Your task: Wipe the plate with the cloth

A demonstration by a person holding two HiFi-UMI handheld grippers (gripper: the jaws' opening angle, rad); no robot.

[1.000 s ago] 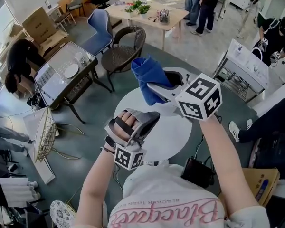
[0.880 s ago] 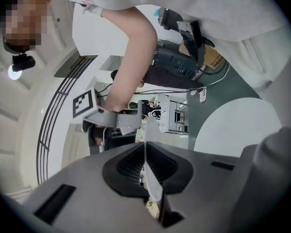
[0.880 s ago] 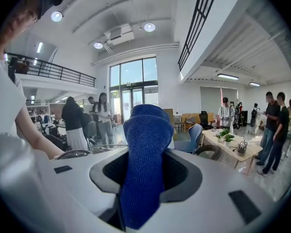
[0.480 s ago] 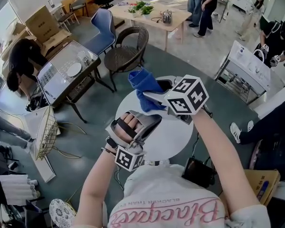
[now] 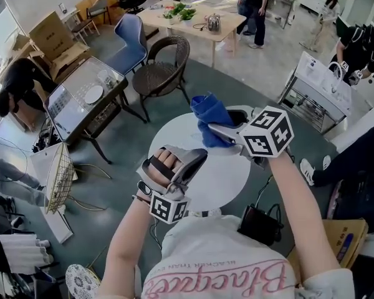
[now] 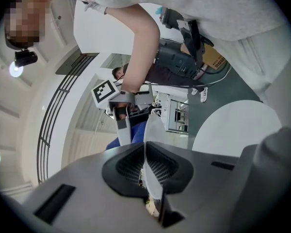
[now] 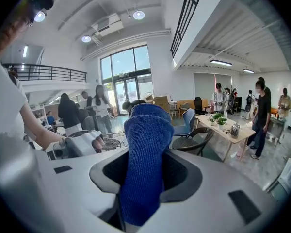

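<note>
Head view: the left gripper [image 5: 198,157] pointed level across the round white table [image 5: 227,179], and what it carried could not be separated from the white tabletop. The right gripper [image 5: 223,133], tilted downward, was clamped on the blue cloth [image 5: 210,116], which lay just beyond and to the right of the left jaw tips. Left gripper view: the jaws were clenched on the rim of the plate [image 6: 153,136]. The plate stood on edge, with its long axis running straight out from the jaws. The cloth showed close against the plate's left face, but contact could not be confirmed. Right gripper view: the cloth filled the gap between the closed jaws and stood upright. The left gripper lay lower left, so the coming wipe probably called for a sideways press onto that face.
</note>
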